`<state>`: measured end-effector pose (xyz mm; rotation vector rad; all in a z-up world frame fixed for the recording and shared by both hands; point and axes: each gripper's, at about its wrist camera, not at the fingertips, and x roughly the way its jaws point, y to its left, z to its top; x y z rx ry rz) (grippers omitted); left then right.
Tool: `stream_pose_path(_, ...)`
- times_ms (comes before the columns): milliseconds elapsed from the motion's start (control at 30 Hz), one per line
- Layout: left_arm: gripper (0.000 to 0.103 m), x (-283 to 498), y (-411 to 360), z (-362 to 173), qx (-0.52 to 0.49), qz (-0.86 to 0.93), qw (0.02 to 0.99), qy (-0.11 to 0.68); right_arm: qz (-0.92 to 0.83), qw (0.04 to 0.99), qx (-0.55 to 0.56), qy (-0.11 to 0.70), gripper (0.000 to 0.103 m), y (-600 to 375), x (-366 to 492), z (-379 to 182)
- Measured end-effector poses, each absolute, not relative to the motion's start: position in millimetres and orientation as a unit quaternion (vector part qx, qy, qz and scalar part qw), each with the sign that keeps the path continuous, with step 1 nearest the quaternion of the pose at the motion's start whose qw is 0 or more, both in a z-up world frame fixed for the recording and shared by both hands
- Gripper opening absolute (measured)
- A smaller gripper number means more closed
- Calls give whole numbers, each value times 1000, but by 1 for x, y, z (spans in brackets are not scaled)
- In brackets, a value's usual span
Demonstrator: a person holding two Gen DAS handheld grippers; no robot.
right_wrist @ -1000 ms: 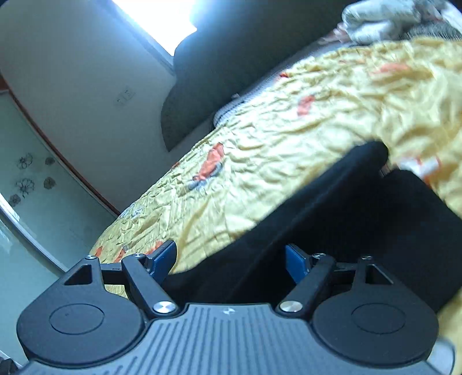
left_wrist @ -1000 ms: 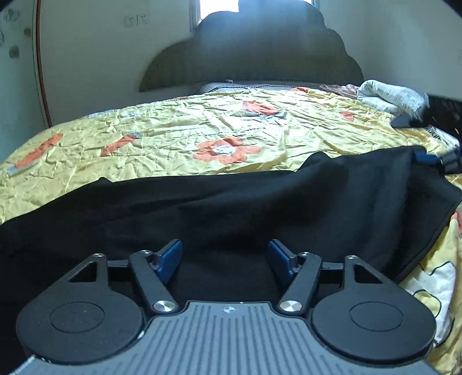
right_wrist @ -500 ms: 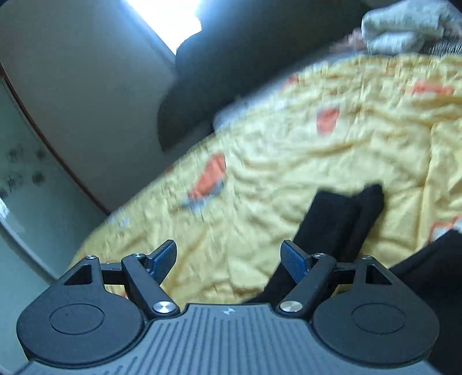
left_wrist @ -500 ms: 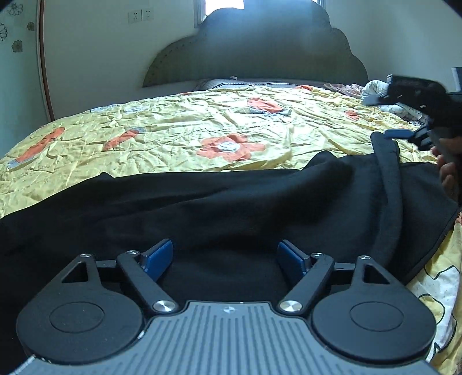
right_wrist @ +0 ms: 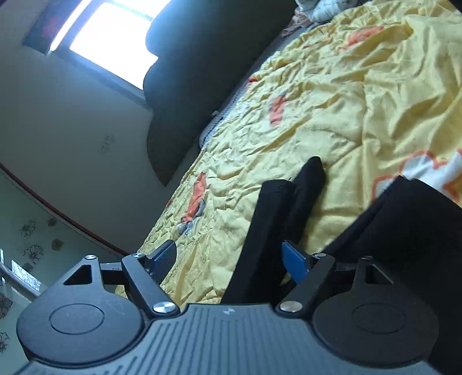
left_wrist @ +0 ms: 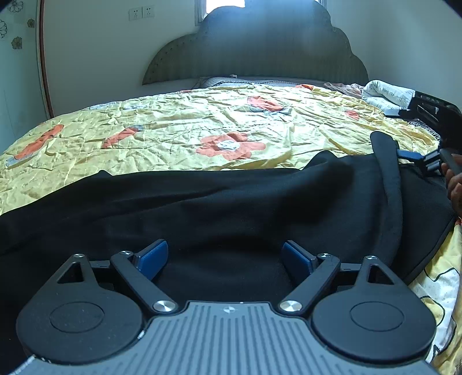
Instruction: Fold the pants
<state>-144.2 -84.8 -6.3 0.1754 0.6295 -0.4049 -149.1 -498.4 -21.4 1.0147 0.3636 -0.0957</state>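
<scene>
Black pants (left_wrist: 231, 207) lie spread across the yellow flowered bedspread (left_wrist: 202, 121). My left gripper (left_wrist: 225, 256) hovers low over the dark cloth. Its jaws are opening, and the blue pads stand wide apart and pinch nothing. At the pants' right end a folded black band (left_wrist: 389, 173) rises in a ridge. The right gripper's blue finger (left_wrist: 411, 155) and a hand (left_wrist: 454, 184) sit beside that ridge. In the tilted right wrist view my right gripper (right_wrist: 229, 256) is open, with the black band (right_wrist: 274, 219) lying between its jaws, untouched by either pad.
A dark padded headboard (left_wrist: 260, 49) stands at the far end under a bright window. Crumpled white cloth (left_wrist: 387, 95) lies at the far right of the bed. A wall with sockets (left_wrist: 141, 13) runs behind, and the bed's left edge drops away.
My left jaws have spread wider over the cloth without the hand moving. The right gripper has rolled and come down toward the folded band, which now lies between its fingers.
</scene>
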Motion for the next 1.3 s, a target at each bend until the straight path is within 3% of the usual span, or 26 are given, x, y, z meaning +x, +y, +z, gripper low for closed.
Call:
stream_pose_path(433, 91, -144, -85, -6, 85, -198, 927, 307, -48, 861, 476, 173, 80, -521, -109, -33)
stream_pose_path(633, 92, -144, -85, -7, 84, -198, 927, 308, -55, 878, 426, 212, 77, -513, -95, -30)
stream_pose_path(700, 92, -144, -85, -7, 84, -198, 927, 308, -64, 878, 423, 214, 68, -513, -94, -29)
stream_pose_path(767, 92, -144, -85, -7, 84, -198, 927, 308, -67, 871, 434, 220, 22, -517, -94, -34)
stream_pose_path(867, 92, -144, -85, -7, 84, -199, 927, 308, -72, 863, 448, 221, 8, -522, -98, -42)
stream_pose_path(967, 92, -144, -85, -8, 81, -202, 926, 308, -85, 868, 442, 211, 6, -521, -107, -39)
stream_pose_path(1100, 81, -152, -80, -2, 72, -217, 926, 301, -90, 877, 433, 187, 5, -522, -126, -24)
stream_pose_path(1300, 84, -179, -98, 22, 60, -311, 905, 286, -96, 896, 403, 158, 5, -528, -161, 7)
